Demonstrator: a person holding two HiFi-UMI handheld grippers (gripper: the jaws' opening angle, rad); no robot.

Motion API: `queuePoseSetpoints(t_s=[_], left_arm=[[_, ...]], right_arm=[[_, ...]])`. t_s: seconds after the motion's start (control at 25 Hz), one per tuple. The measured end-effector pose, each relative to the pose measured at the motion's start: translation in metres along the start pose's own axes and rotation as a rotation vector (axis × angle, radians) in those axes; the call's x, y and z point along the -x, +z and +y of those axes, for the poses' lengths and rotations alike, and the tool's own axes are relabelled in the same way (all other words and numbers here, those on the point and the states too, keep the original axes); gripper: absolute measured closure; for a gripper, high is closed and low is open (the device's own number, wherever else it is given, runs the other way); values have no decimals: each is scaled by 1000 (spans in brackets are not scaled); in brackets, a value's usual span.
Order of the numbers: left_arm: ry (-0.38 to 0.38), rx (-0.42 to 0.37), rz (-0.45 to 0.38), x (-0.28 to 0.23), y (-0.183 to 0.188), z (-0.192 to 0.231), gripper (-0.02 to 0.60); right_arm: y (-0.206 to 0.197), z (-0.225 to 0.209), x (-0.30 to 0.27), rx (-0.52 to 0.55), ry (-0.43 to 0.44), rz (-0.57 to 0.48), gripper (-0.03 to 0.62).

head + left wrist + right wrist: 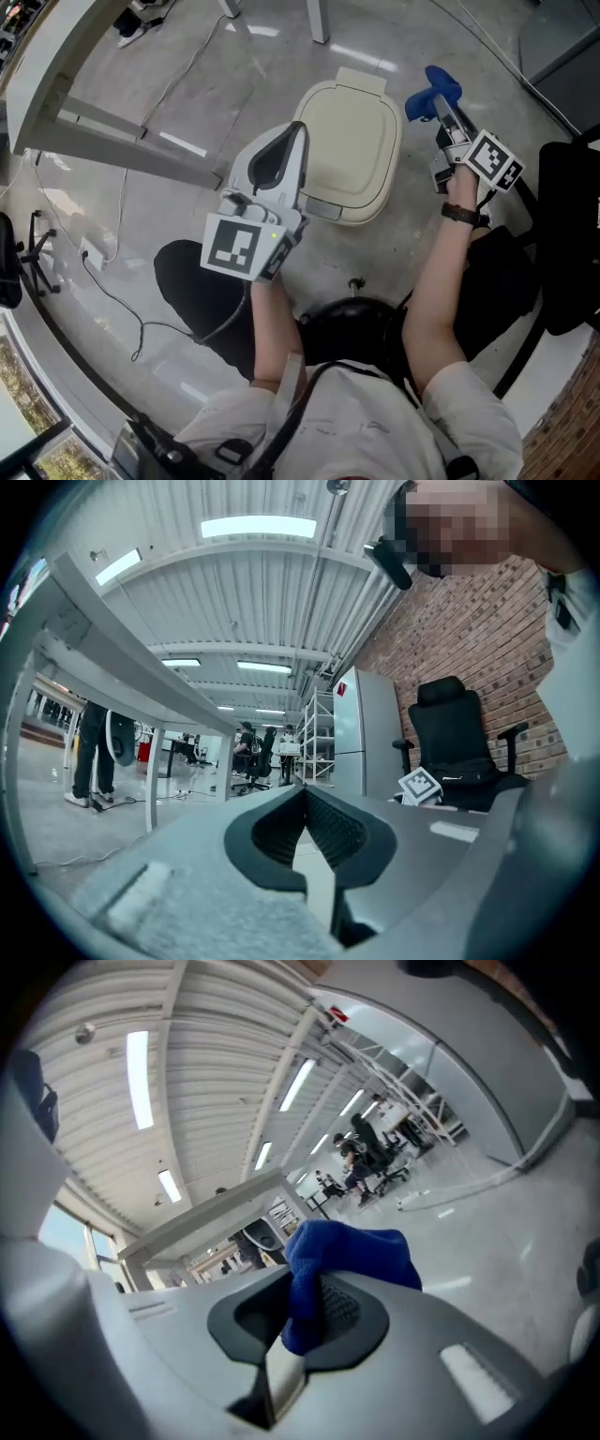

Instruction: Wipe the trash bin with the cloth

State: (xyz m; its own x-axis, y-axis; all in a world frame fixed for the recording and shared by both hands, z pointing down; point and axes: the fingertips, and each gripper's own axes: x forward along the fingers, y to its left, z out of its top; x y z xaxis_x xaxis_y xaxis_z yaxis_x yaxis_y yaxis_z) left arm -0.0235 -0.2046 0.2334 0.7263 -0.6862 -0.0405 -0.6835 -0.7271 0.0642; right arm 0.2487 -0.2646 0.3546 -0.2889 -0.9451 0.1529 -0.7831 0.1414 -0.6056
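Observation:
A cream trash bin [352, 150] with its lid down stands on the grey floor in front of me. My left gripper [298, 127] hovers over the bin's left edge, shut with nothing between its jaws; in its own view the left gripper [305, 794] points out level into the room. My right gripper [439, 101] is held to the right of the bin, shut on a blue cloth [431, 92]. In the right gripper view the cloth [342, 1260] bulges out from between the jaws.
A grey table frame [112, 141] runs along the left, with cables [122, 234] trailing on the floor beneath it. A black office chair [562, 234] stands at the right. My own knees are just behind the bin.

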Motion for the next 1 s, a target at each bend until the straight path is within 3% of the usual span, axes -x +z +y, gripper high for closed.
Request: queuePoseSetpoints(t_s=[0.2,0.32,0.44,0.56,0.64,0.8,1.0], left_arm=[[-47,25,19,-7,3,23,582],[-85,49,6,2,10,28,583],[-97,71,-13,16,9,38,583],[-78,111,13,29,1,42,583],[-71,114,42,39,-4,43,583],[-70,101,11,60,7,50,583],[-14,83,7,91,17,68,583]], right_arm=[[21,64,-43,220,68,184,556],[8,74,-66,324,-7,330,556],[-35,66,-100,436,-112,531,556],[-72,65,-126,532,-140,700,556],[-89,75,-140,564,-126,758,556],[-107,101,-160,615,-91,826,556],[-144,147,-172,682,9,944,556]])
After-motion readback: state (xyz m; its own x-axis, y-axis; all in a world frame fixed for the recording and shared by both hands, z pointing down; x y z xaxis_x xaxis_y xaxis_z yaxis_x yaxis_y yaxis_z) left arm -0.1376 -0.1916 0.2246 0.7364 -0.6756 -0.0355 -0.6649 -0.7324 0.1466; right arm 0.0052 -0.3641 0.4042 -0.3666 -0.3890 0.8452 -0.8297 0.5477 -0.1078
